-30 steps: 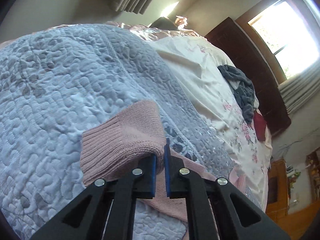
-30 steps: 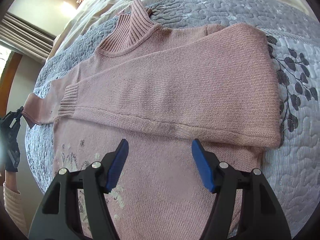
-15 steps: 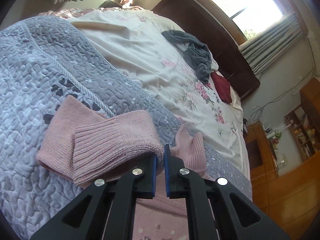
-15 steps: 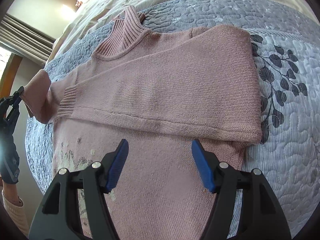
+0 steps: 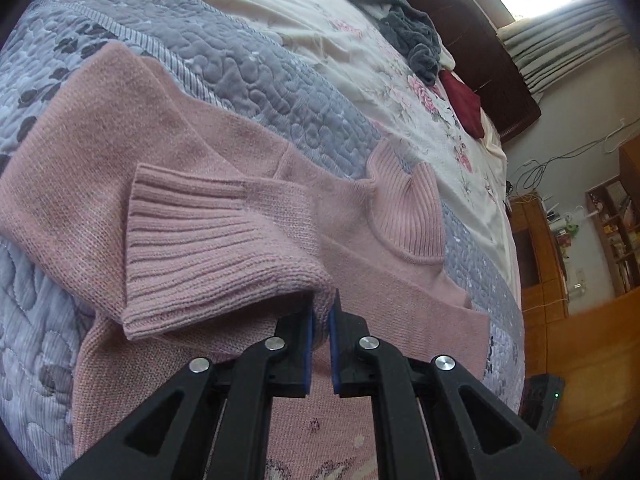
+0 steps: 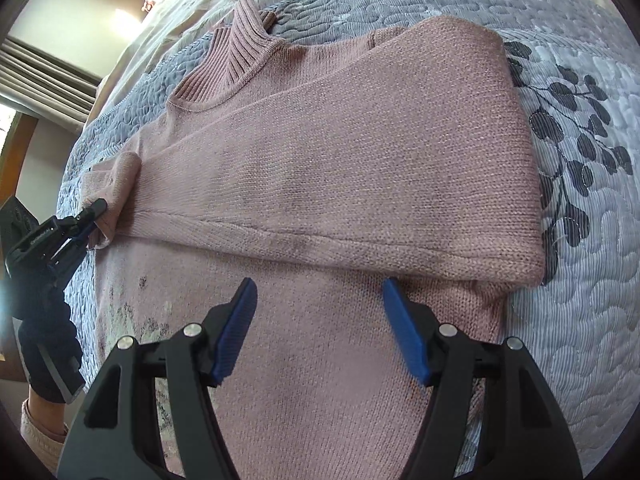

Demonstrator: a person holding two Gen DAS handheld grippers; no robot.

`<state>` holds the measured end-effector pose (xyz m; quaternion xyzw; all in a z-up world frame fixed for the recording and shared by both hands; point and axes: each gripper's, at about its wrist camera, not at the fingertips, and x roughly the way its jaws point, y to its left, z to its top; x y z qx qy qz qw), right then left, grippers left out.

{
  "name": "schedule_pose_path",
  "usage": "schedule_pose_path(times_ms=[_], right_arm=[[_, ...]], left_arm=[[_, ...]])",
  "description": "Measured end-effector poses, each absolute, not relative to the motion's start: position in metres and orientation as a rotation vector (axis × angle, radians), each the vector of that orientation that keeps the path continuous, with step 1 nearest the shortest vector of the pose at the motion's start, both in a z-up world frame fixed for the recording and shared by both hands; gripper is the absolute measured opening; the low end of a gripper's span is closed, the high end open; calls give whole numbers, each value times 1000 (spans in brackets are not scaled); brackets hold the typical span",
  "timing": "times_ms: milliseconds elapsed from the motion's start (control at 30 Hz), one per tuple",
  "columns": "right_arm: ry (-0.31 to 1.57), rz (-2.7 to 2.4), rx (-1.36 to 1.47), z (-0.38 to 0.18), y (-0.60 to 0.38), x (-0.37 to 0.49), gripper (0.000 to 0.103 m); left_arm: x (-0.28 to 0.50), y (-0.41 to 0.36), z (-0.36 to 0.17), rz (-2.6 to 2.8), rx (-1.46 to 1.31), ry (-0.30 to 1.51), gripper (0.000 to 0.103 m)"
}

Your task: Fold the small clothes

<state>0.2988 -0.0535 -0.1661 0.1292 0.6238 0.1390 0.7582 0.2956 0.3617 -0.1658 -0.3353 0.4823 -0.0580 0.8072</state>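
A small pink knit sweater (image 6: 340, 152) lies flat on the grey quilted bedspread (image 6: 580, 320), its ribbed collar (image 6: 232, 60) toward the far side. One sleeve is folded across the chest. My left gripper (image 5: 321, 312) is shut on the other sleeve, with the ribbed cuff (image 5: 192, 240) lifted and carried over the sweater body (image 5: 360, 288). In the right wrist view that left gripper (image 6: 94, 218) shows at the left edge, pinching the sleeve. My right gripper (image 6: 320, 320) hangs open just above the sweater's lower front, with nothing between its blue pads (image 6: 236, 332).
Beyond the quilt (image 5: 260, 64) lies a cream floral sheet (image 5: 400, 72) with a dark grey garment (image 5: 404, 32) and a dark red one (image 5: 464, 104) heaped on it. A dark wooden headboard (image 5: 500, 64) and wooden shelves (image 5: 616, 216) stand behind. A sleeve cuff of the person (image 6: 40, 432) shows lower left.
My left gripper has carried the sleeve from out at the side in over the sweater body, toward the collar. My right gripper stayed open, drifting slightly closer to the sweater.
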Motion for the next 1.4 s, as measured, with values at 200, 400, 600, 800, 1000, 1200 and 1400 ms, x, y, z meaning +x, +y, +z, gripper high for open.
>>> schedule_pose_path(times_ms=[200,400,600,800,1000,1200,1400], right_arm=[[1370,297,267,-168,-51,300,66],[1365,306,268,-157,-42,302,66],[1343,422,278,-136,6,312,66],[1361,497,250,-134,69,325,66],[1403,558,269,-140,118,344,66],[1459,617,329,-153,163,361,66],[1520,608,368,-181,184,370,57]], left_arm=[[288,361,-192,-123,-742,1084,8],[256,385,-157,-215,-764,1071,16],[247,449,-108,-14,-546,958,27],[280,486,-135,154,-393,1072,26],[285,482,-167,154,-292,1124,25],[265,505,-148,130,-455,1041,25],[249,517,-134,141,-461,1015,25]])
